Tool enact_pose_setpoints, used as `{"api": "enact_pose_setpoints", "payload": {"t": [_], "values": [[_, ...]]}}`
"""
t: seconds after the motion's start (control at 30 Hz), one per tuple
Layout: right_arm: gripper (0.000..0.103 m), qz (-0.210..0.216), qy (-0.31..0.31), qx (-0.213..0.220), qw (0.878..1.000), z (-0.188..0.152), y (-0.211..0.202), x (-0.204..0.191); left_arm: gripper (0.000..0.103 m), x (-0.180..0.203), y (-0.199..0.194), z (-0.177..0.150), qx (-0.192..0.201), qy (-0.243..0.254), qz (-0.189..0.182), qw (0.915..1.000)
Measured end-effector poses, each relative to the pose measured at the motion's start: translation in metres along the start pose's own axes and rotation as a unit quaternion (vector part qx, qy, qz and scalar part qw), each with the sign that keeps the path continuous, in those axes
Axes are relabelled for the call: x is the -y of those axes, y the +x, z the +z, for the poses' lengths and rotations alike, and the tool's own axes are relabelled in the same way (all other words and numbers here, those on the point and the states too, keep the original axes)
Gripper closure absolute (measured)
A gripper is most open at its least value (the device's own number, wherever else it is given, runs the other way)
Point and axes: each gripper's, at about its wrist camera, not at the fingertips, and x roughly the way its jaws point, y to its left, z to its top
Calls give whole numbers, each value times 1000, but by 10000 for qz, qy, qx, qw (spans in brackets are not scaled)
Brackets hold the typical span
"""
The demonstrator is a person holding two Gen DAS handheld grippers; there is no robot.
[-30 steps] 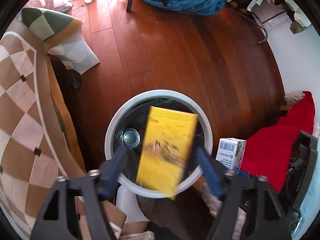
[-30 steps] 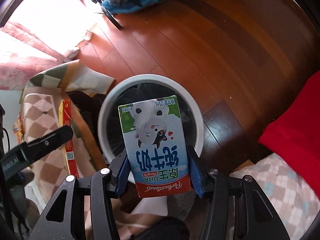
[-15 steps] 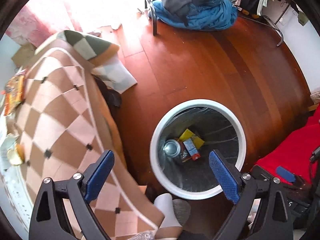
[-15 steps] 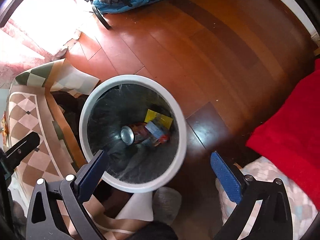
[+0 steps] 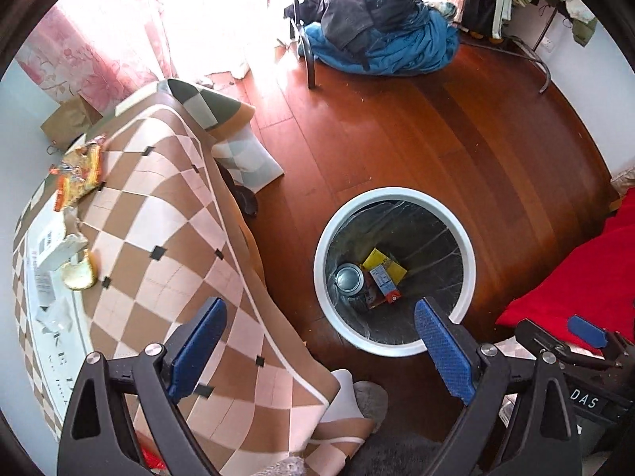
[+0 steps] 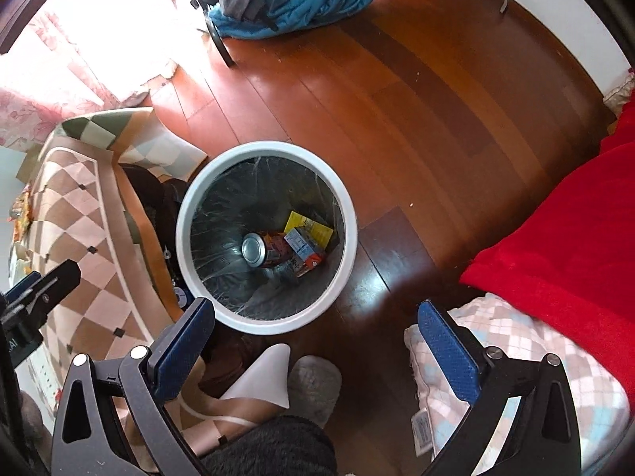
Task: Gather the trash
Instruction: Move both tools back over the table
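A white-rimmed bin [image 5: 395,194] with a black liner stands on the wooden floor. At its bottom lie a silver-topped can [image 5: 349,279], a yellow box [image 5: 387,267] and a small milk carton [image 5: 383,287]. My left gripper [image 5: 320,309] hangs high above the bin's left edge, open wide and empty. My right gripper [image 6: 315,309] is open and empty too, above the bin's near rim [image 6: 266,146]. The can [image 6: 254,250] and carton [image 6: 303,248] show in the right wrist view as well. On the chequered tablecloth [image 5: 158,218] lie a snack wrapper [image 5: 79,170] and a golden scrap [image 5: 79,273].
A heap of blue and dark clothes [image 5: 381,39] lies by a rack leg at the far side. A red blanket [image 6: 555,214] and a checked pillow [image 6: 516,357] fill the right. A person's slippered foot [image 6: 313,377] stands just before the bin. White paper items [image 5: 55,250] sit on the table's left.
The yellow box has fallen from the left gripper and the milk carton from the right gripper into the bin. Both grippers opened wide and rose; the left view swung toward the table.
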Motion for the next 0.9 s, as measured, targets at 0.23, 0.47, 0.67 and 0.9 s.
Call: {"api": "enact_pose_setpoints", "payload": {"t": [0.23, 0.47, 0.67, 0.9], "values": [[0, 37, -90, 286, 9995, -15, -48, -9, 6, -7, -43, -11, 285, -7, -70, 9996], [0, 148, -111, 661, 9976, -32, -100, -21, 6, -17, -87, -25, 595, -14, -200, 9980], [0, 389, -66, 996, 9942, -45, -148, -37, 6, -38, -123, -35, 838, -189, -314, 9958], [0, 980, -316, 1178, 9877, -48, -191, -93, 6, -112, -155, -43, 1175, -787, -60, 9899]]}}
